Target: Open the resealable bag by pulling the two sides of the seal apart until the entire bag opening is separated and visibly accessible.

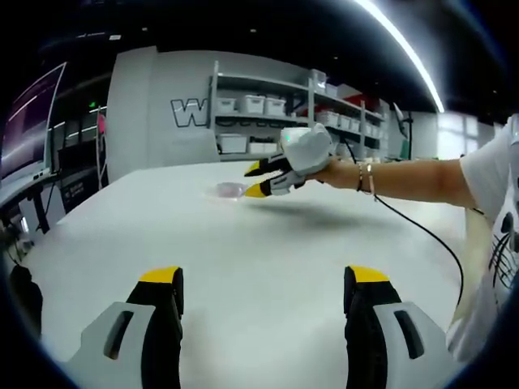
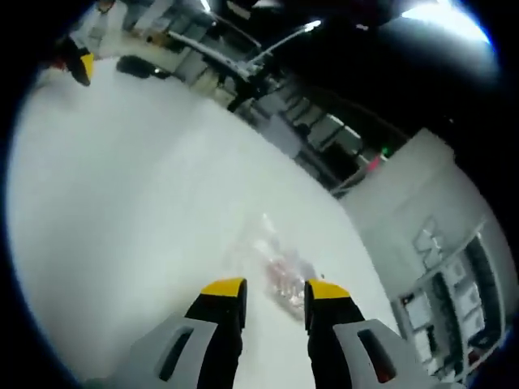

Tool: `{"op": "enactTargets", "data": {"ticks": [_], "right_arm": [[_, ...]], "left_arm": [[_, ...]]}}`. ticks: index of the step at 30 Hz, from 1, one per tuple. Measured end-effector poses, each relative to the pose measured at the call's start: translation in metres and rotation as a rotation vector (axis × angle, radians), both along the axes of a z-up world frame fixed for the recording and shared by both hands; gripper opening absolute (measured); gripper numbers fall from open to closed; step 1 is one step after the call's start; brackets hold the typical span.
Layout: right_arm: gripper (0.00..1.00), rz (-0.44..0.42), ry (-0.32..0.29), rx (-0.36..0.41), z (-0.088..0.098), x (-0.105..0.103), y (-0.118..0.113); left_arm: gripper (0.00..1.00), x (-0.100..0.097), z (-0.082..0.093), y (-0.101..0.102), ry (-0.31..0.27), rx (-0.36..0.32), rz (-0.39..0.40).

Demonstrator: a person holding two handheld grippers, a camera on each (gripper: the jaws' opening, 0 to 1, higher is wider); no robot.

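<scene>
Clear plastic bag (image 2: 272,267) flat on table (image 2: 122,203) | my right gripper (image 2: 274,293) half open, empty, just above it | left gripper (image 1: 263,284) wide, empty | pinch one seal lip squarely.

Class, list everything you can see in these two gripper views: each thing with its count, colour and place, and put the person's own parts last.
Resealable bag: one, clear with pinkish contents, flat on the table just ahead of the right hand-held gripper.
Table: one, white, under both grippers.
Shelving: one unit, white, holding white bins, behind the table.
Cable: one, black, trailing from the right hand-held gripper.
Left hand-held gripper: one, grey, black with yellow tips, jaws wide apart, above the table.
Right hand-held gripper: one, same colours, jaws open, by the bag.
Arm: one, bracelet at wrist, white sleeve.
</scene>
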State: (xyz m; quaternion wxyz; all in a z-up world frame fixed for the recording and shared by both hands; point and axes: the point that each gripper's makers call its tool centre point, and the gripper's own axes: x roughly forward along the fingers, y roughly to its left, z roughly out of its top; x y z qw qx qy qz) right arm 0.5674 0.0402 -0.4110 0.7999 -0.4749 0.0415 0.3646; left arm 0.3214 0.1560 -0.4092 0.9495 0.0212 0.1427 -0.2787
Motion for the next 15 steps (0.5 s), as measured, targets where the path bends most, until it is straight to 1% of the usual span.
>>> {"op": "enactTargets", "data": {"ticks": [2,3,4,9,11,15], "right_arm": [[0.26,0.006,-0.014,-0.03,-0.003,0.0,0.0],[0.26,0.013,-0.032,-0.062,-0.004,0.001,-0.001],[0.26,0.018,-0.041,-0.078,-0.006,0.001,-0.001],[0.25,0.047,-0.089,-0.12,-0.007,-0.002,0.002],[0.25,0.061,-0.112,-0.158,-0.009,-0.002,0.003],[0.25,0.076,-0.132,-0.198,-0.015,-0.004,0.005]], "left_arm": [[0.8,0.0,-0.001,0.0,0.001,0.0,0.002],[0.8,0.0,-0.001,0.001,0.002,0.0,0.003],[0.8,0.0,-0.001,0.001,0.003,-0.001,0.005],[0.8,0.0,-0.002,0.004,0.003,-0.003,0.014],[0.8,0.0,-0.002,0.005,0.002,-0.004,0.016],[0.8,0.0,-0.003,0.006,0.002,-0.007,0.02]]}}
